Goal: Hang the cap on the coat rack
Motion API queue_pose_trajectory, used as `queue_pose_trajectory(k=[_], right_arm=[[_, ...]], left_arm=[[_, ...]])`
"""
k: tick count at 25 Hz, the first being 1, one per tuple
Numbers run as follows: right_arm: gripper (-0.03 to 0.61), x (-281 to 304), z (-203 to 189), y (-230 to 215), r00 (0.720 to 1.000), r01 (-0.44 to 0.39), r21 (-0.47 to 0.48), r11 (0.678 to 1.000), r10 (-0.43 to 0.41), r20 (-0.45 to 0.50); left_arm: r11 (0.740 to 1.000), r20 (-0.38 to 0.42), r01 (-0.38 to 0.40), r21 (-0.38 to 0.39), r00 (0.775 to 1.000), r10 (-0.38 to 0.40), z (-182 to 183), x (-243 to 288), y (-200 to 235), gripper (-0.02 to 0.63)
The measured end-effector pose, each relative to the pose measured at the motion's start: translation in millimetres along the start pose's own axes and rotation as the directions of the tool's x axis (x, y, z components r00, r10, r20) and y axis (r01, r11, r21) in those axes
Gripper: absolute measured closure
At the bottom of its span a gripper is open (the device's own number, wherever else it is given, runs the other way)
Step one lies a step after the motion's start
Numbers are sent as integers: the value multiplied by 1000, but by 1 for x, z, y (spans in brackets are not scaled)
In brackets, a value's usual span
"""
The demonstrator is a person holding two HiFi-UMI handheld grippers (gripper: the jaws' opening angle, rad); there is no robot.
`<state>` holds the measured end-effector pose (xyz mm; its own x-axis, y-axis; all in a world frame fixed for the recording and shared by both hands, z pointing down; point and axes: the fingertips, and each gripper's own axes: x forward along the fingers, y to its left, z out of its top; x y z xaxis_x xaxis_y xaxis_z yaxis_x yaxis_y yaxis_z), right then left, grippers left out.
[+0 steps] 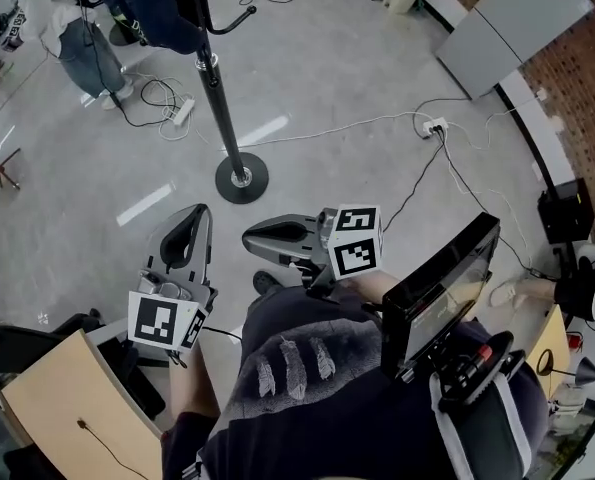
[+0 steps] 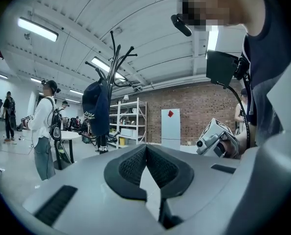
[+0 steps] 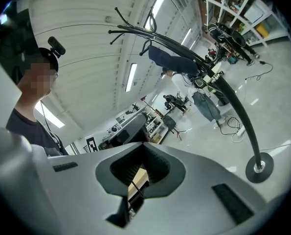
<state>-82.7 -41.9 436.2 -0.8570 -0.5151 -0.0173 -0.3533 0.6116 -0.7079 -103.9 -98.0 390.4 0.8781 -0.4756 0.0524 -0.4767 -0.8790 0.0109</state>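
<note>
**Hand pose.** Your left hand-held gripper is held level, its jaws pressed together with nothing between them. Your right hand-held gripper sits just beside it. It points across toward the left one, and its jaws are likewise closed on nothing.

**Task item.** The dark blue cap hangs high on the coat rack, well apart from both grippers.

**Clearances.** The rack's round base stands on the floor, near your gripper tips. Open floor lies to the right of the pole.

**Surroundings.**
- Cables coil on the floor left of the pole.
- A socket strip lies to the right of the pole.
- Another person stands beyond the rack, on the left.
- A wooden board sits at your lower left.
</note>
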Motion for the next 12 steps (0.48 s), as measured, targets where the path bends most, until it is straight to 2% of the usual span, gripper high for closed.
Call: queue_pose_trajectory(k=[6, 12], right_arm=[[575, -25, 2, 6, 1000, -16, -14, 1000, 17, 10], [575, -77, 10, 12, 998, -53, -28, 998, 54, 29]], left_arm=[[999, 0, -3, -34, 1000, 3, -3, 9, -30, 607], [1000, -30, -1, -14, 1000, 1, -3, 36, -85, 607]])
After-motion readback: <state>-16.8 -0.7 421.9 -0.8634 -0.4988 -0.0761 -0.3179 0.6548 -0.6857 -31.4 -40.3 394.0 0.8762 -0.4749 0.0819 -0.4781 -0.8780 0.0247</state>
